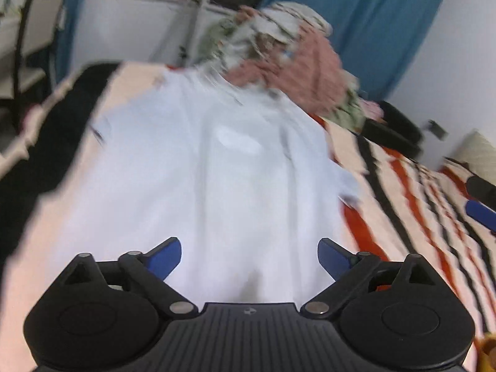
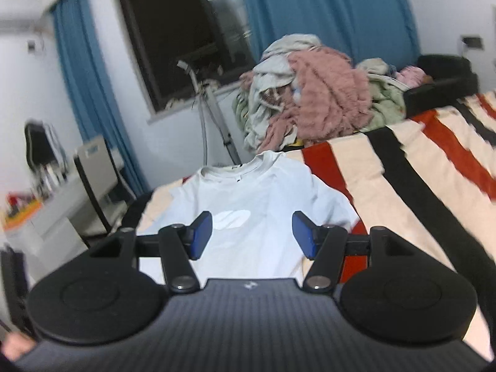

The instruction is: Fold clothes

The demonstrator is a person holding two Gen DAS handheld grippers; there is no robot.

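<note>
T-shirt: white, flat on striped blanket, ahead of both finger pairs
Axis: collar far, hem near
Left gripper: fingers spread, empty
Right gripper: fingers spread, empty

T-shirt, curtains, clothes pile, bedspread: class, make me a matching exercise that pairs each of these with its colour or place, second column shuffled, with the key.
Column 1:
1. T-shirt
2. Curtains
3. Clothes pile
4. Bedspread

Column 2:
A. Red, black and cream stripes
B. White, spread flat on the bed
C. Blue, beside the window
D. Heaped beyond the T-shirt's collar

Pairs: 1-B, 2-C, 3-D, 4-A
</note>
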